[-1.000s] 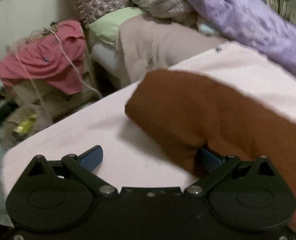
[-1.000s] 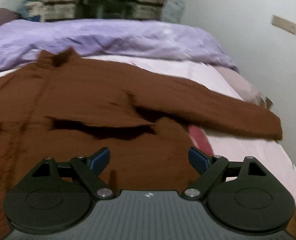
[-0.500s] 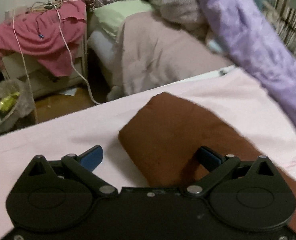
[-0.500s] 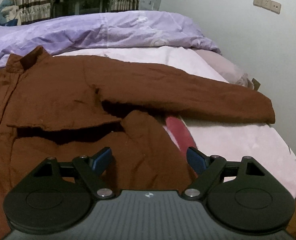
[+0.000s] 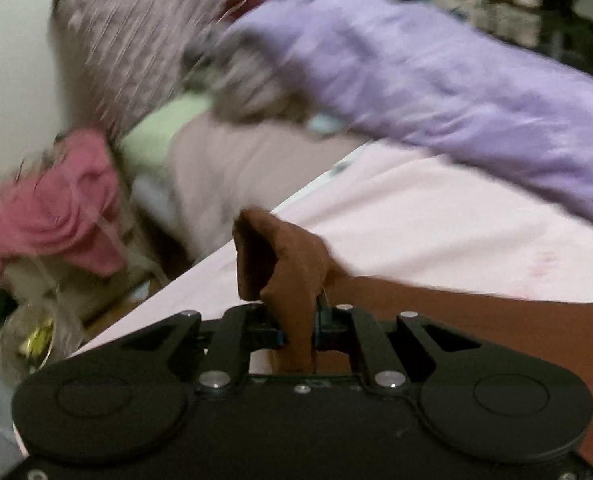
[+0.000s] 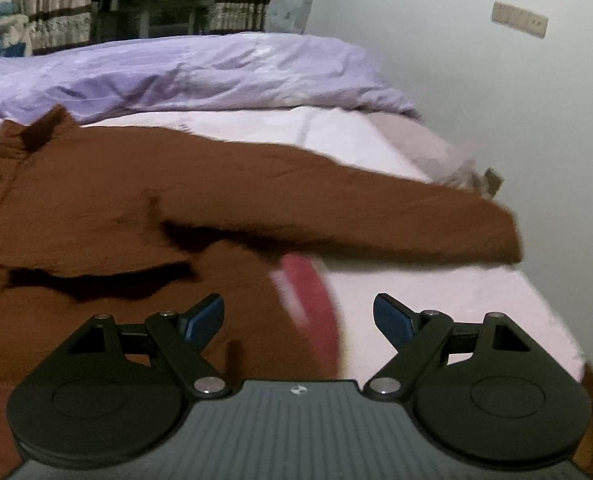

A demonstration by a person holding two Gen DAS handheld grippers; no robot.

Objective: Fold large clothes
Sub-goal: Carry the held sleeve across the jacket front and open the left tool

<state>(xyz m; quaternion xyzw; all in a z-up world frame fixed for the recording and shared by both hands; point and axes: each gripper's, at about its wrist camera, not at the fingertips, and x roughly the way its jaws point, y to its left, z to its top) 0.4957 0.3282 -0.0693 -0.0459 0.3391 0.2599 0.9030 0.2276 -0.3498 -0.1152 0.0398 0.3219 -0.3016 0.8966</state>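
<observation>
on the pink bed sheet [image 6: 448,312] a large brown jacket [image 6: 96,208] is lying spread out, its collar pointing toward the purple duvet [image 6: 184,76] that is bunching along the far side of the bed. one sleeve is stretching out to the right across the sheet, its cuff reaching close to the bed's edge by the white wall. a strip of red lining [image 6: 312,304] is showing at the jacket's near right edge.

the left gripper [image 5: 298,328] is pinching a fold of the brown jacket [image 5: 292,256] between its fingers, which are standing closed tight on the cloth; the gathered cuff is sticking up above them while the rest of the fabric is trailing off to the right over the pink bed sheet [image 5: 436,216]. this view is blurring heavily.

the right gripper [image 6: 298,320] is hovering over the jacket's lower edge with its blue-tipped fingers spread wide and holding nothing, the red lining lying between them in view.

beyond the bed's left side, a pink garment [image 5: 56,208] is draping over clutter, and a green pillow [image 5: 160,132] is sitting under a quilted cushion [image 5: 136,52]. the purple duvet [image 5: 436,92] is piling along the upper right.
</observation>
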